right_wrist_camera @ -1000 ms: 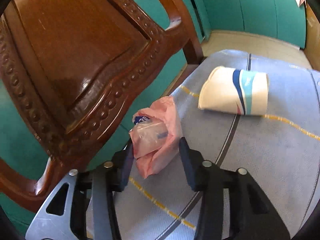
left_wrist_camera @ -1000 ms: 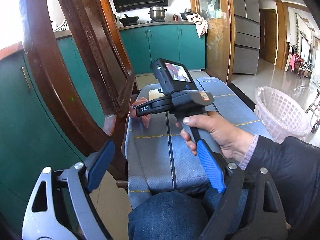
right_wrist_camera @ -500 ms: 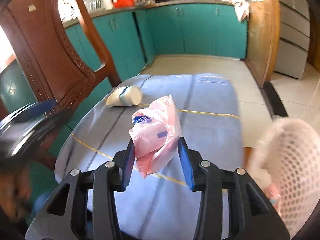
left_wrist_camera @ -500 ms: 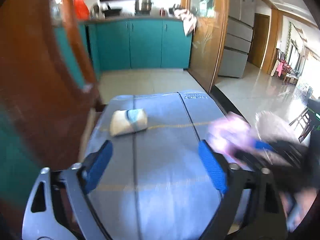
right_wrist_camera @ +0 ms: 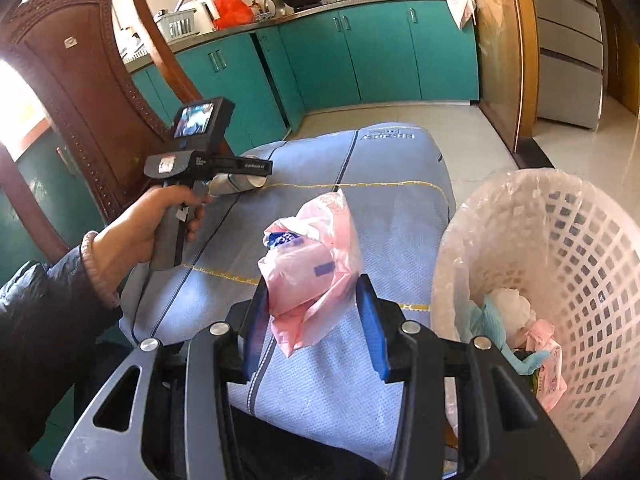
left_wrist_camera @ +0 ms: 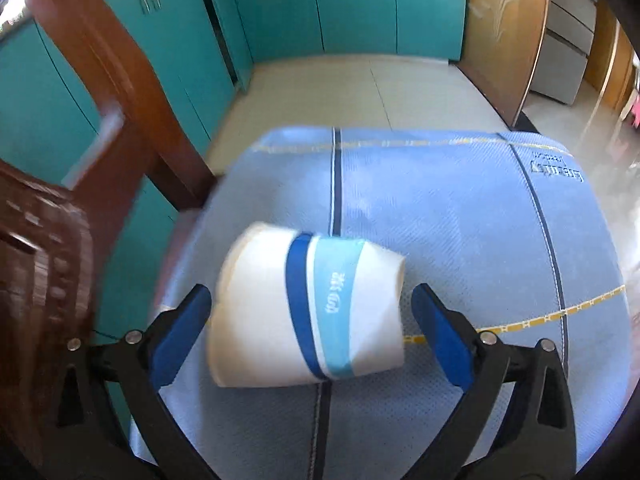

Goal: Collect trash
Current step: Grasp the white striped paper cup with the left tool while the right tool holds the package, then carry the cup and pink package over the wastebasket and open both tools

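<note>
Two things going at once. Right gripper [right_wrist_camera: 312, 312] is clamped on a pink bag [right_wrist_camera: 310, 268] w/ a small packet inside; bag sticks up out of the fingers, tail hanging below them. White mesh basket [right_wrist_camera: 560, 264] sits just to the right of those fingers, lined, some trash already at the bottom. Best move here, I'd say: carry the bag fully over the rim before letting go, release low inside so the light plastic doesn't catch on the edge or drift out.

Left gripper [left_wrist_camera: 306, 320] has fingers spread wide, one each side of a crushed paper cup [left_wrist_camera: 308, 308] lying on its side on the blue cloth [left_wrist_camera: 460, 220]. Cup sits between the pads; can't tell if either pad touches yet. Close squarely across the middle band, not the flared mouth near the left finger — cup's soft, will fold more, so squeeze gently and lift straight. Wooden chair [left_wrist_camera: 80, 152] is close on the left finger's outer side; keep clear.
</note>
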